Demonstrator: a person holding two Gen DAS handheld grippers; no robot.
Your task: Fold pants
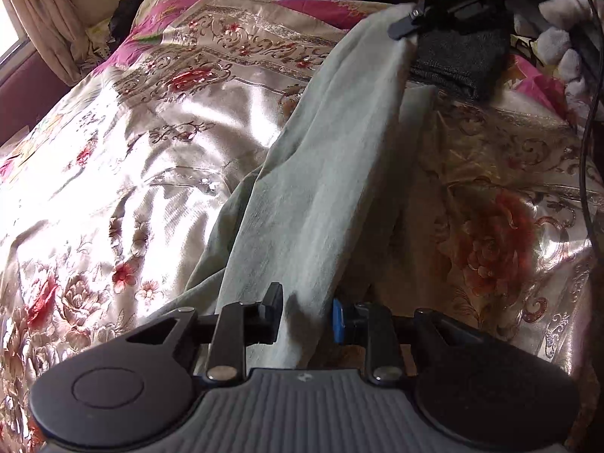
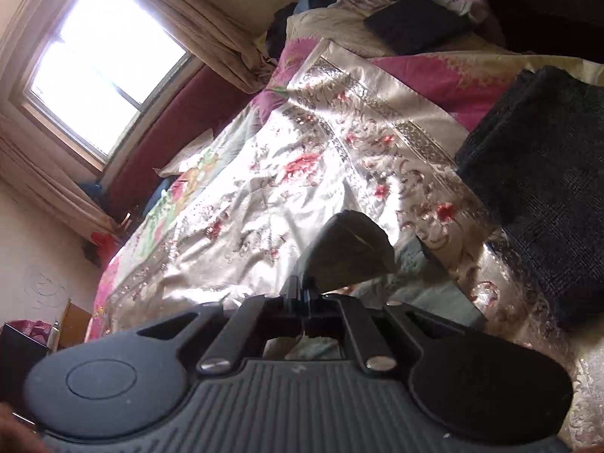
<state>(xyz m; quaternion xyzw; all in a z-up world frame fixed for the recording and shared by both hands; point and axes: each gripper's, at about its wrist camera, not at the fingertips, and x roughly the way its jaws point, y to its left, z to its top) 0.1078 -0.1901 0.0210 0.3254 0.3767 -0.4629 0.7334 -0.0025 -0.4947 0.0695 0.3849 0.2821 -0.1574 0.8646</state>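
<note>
Pale grey-green pants (image 1: 332, 158) stretch as a long band across the floral satin bedspread (image 1: 143, 143). My left gripper (image 1: 307, 311) is at the near end, its fingers closed on a fold of the cloth. My right gripper (image 1: 407, 24) shows at the far end in the left wrist view, pinching the other end there. In the right wrist view my right gripper (image 2: 304, 294) is shut on a bunched bit of the pants (image 2: 351, 253), lifted above the bedspread (image 2: 264, 196).
A folded dark knit garment (image 1: 460, 64) lies by the far end of the pants; it also shows in the right wrist view (image 2: 543, 196). A dark flat cushion (image 2: 415, 22) lies near the headboard. A plush toy (image 1: 562, 37) and a cable (image 1: 589, 120) are at right. A window (image 2: 102, 64) is at left.
</note>
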